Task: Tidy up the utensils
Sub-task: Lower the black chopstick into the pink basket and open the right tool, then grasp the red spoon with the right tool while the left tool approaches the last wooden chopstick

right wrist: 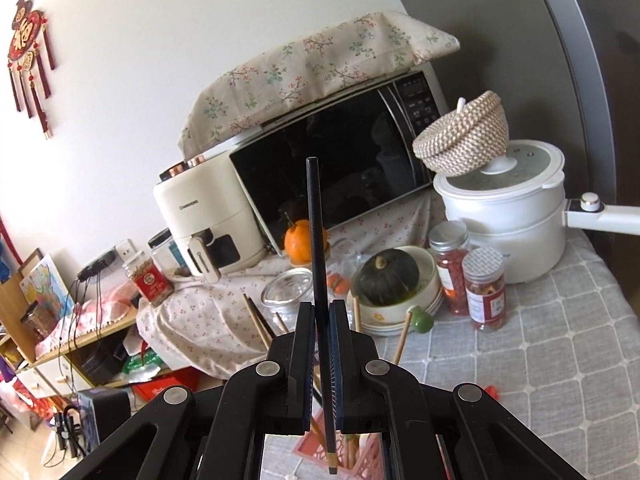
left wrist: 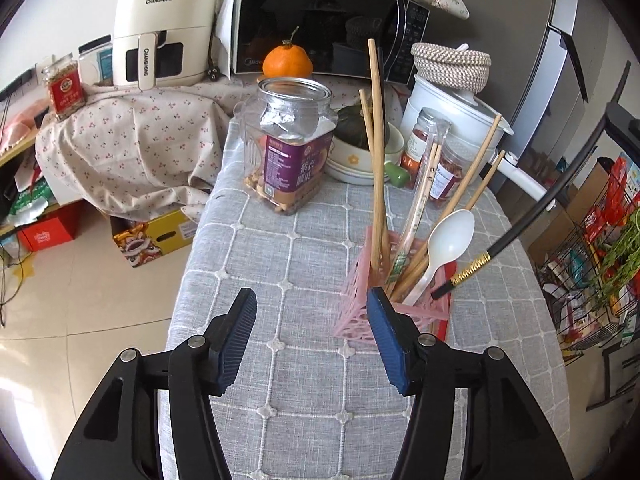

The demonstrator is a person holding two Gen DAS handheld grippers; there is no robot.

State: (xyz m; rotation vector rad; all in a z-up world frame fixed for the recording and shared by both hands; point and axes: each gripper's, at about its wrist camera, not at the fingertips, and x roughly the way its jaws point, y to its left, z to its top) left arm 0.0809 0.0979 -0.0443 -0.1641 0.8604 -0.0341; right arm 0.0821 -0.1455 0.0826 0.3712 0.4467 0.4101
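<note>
A pink lattice utensil holder (left wrist: 356, 312) stands on the grey checked tablecloth (left wrist: 288, 240). It holds several wooden chopsticks (left wrist: 375, 152), a wrapped pair and a white plastic spoon (left wrist: 450, 240). My left gripper (left wrist: 312, 312) is open and empty, its right pad just in front of the holder. My right gripper (right wrist: 320, 312) is shut on a black chopstick (right wrist: 314, 220) with a gold band. That black chopstick (left wrist: 520, 228) slants down, its tip at the holder's right rim. The holder (right wrist: 360, 456) shows below the right gripper.
A jar of nuts (left wrist: 290, 144), a bowl with a green squash (left wrist: 360, 140), two spice jars (left wrist: 436, 160) and a white electric pot (left wrist: 452, 120) stand behind the holder. A microwave (left wrist: 320, 20) and air fryer (left wrist: 164, 28) sit further back. A wire rack (left wrist: 600, 260) stands right of the table.
</note>
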